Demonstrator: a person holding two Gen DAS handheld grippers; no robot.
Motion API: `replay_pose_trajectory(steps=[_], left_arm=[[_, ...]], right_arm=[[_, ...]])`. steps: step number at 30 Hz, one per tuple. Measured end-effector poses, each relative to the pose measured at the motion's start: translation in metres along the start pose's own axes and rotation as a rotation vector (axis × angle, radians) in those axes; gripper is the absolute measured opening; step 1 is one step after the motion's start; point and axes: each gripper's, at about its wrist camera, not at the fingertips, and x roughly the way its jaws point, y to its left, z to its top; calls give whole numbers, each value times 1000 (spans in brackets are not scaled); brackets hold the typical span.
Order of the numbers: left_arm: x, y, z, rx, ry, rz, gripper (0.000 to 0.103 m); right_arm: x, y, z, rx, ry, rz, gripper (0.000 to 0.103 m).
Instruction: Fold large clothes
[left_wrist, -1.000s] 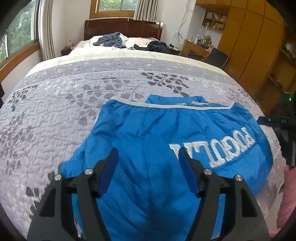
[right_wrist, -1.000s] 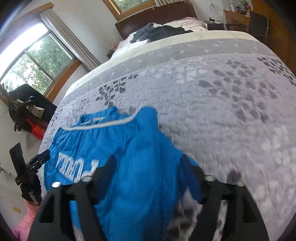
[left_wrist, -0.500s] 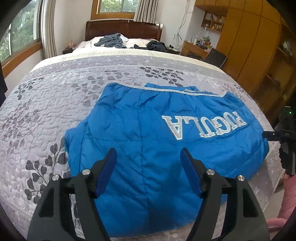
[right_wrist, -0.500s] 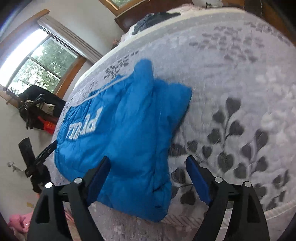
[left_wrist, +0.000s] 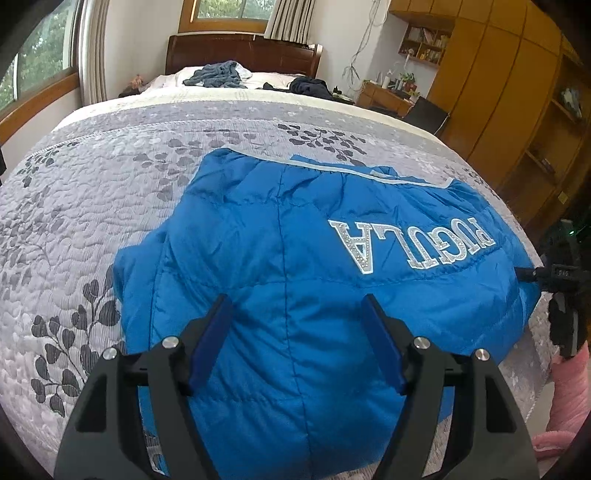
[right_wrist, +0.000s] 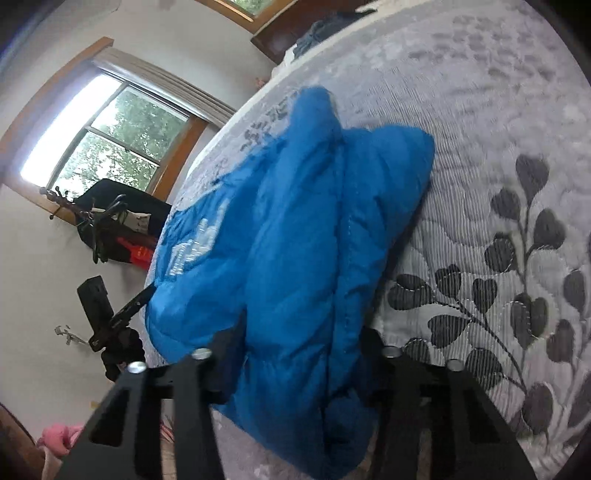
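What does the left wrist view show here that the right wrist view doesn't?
Left wrist only: the left gripper open above the jacket, the full PUGULA lettering, the wardrobe and desk.

Right wrist only: the right gripper with jacket edge between its fingers, grip unclear, and a coat rack by the window.

Both: the blue jacket on the grey leaf-print bedspread, and the headboard.

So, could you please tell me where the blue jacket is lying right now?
The blue jacket lies on the near end of the grey leaf-patterned bedspread, directly ahead of the open left gripper; in the right wrist view it fills the lower centre.
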Motion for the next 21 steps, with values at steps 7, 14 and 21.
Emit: replay_pose_trajectory(steps=[7, 14, 21], left_arm=[[0, 1, -3, 8, -8, -11, 72], [1, -1, -5, 25, -17, -14, 72], [1, 0, -5, 28, -29, -30, 74]], right_arm=[[4, 16, -2, -23, -18, -54, 39], [1, 12, -5, 43, -38, -30, 36], [-19, 119, 21, -158, -79, -131, 34]])
